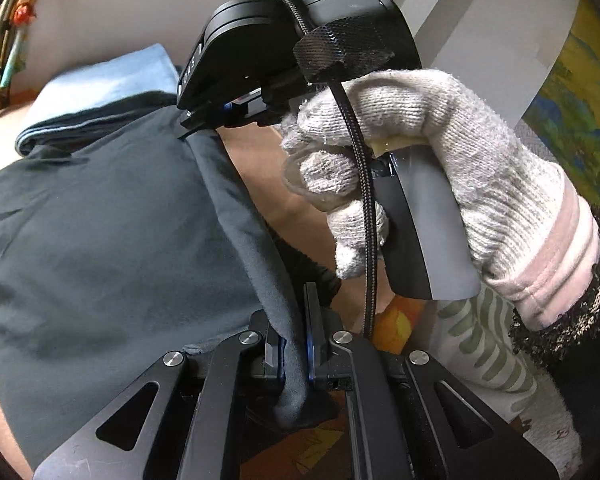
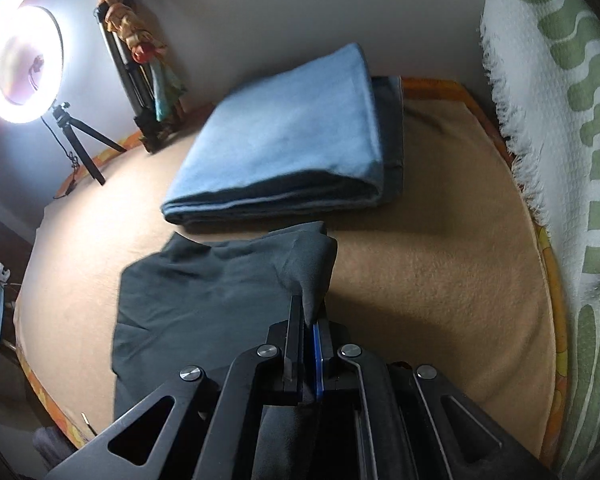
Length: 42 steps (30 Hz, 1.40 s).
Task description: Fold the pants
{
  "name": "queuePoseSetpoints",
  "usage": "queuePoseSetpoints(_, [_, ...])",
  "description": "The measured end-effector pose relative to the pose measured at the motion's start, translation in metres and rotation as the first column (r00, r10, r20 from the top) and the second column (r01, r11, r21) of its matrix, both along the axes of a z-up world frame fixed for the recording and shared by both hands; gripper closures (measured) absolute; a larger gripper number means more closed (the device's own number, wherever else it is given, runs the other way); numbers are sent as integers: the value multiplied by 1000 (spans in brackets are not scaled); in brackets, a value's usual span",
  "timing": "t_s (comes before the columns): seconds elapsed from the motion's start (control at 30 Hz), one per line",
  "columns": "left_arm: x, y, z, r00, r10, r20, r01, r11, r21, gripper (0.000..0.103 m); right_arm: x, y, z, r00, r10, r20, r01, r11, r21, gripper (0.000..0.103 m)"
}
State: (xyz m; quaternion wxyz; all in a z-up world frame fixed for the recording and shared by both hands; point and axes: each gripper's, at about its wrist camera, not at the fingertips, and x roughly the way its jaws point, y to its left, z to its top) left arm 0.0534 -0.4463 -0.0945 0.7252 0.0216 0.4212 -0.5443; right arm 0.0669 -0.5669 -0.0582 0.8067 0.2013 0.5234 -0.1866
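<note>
Dark grey pants (image 1: 100, 220) lie spread over a tan blanket, with one edge lifted between both grippers. My left gripper (image 1: 296, 344) is shut on a rolled fold of that edge near the bottom of the left wrist view. In the same view the right gripper's black body (image 1: 284, 64) sits ahead, held by a gloved hand (image 1: 420, 152), its jaws clamping the far end of the edge. From the right wrist view the pants (image 2: 204, 292) spread to the left, and my right gripper (image 2: 310, 328) is shut on a bunched corner of them.
A stack of folded blue garments (image 2: 292, 140) lies just beyond the pants on the tan blanket (image 2: 440, 280). A green-patterned white cloth (image 2: 560, 160) runs along the right. A ring light on a tripod (image 2: 20, 64) and a second stand (image 2: 136, 72) are at the far left.
</note>
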Motion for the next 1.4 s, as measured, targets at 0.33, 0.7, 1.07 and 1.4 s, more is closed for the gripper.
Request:
queuePoseSetpoints(0.33, [-21, -16, 16, 1000, -11, 20, 10, 1000, 13, 92, -15, -18, -15, 999, -45, -10, 45, 999, 1, 101])
queuePoseSetpoints(0.7, [-48, 34, 36, 998, -23, 53, 21, 999, 32, 59, -43, -6, 25, 996, -82, 34, 85, 994, -74, 63])
queuePoseSetpoints(1.07, [-15, 146, 19, 985, 146, 93, -156, 981, 114, 56, -82, 58, 52, 999, 1, 51, 3, 998, -64, 52])
queuePoseSetpoints(1.4, [3, 165, -18, 961, 259, -95, -256, 966, 42, 56, -12, 126, 66, 981, 157, 110, -153, 987, -45, 52])
